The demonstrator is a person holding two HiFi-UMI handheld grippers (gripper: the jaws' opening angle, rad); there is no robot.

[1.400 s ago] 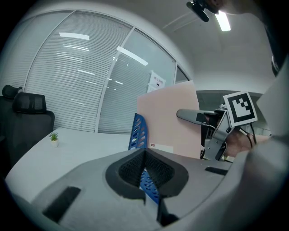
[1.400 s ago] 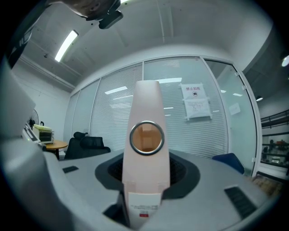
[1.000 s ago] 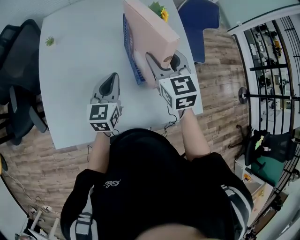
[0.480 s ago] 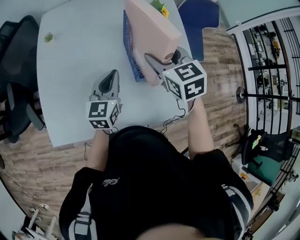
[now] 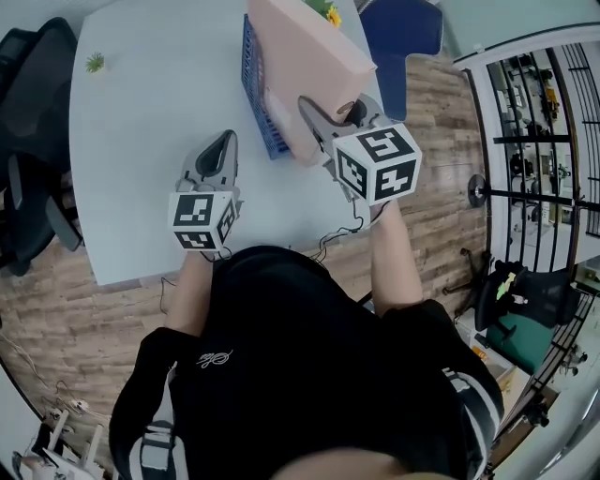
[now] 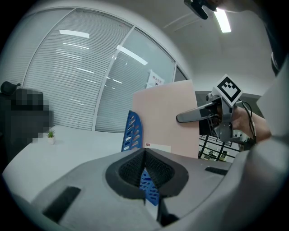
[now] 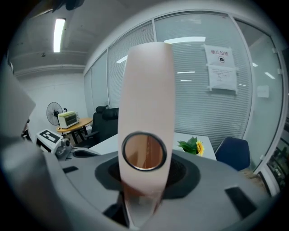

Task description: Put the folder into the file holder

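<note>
A pink folder (image 5: pixel 300 56) stands on its edge against the blue slotted file holder (image 5: pixel 255 94) at the back of the white table (image 5: pixel 150 141). My right gripper (image 5: pixel 330 117) grasps its near spine; the jaws are closing, and the spine with its round finger hole (image 7: pixel 143 151) fills the gap between them. In the left gripper view the folder (image 6: pixel 167 122) rises just right of the file holder (image 6: pixel 132 131). My left gripper (image 5: pixel 225 142) hovers over the table to the left of the holder, shut and empty.
A sunflower (image 5: pixel 323 11) sits behind the folder and a tiny potted plant (image 5: pixel 95 63) at the table's far left. A blue chair (image 5: pixel 398 47) stands beyond the right edge and a black chair (image 5: pixel 28 141) at the left. The table's near edge is just below my grippers.
My right gripper has shifted a little to the right and farther out with the folder's spine between its jaws. The left gripper has hardly moved.
</note>
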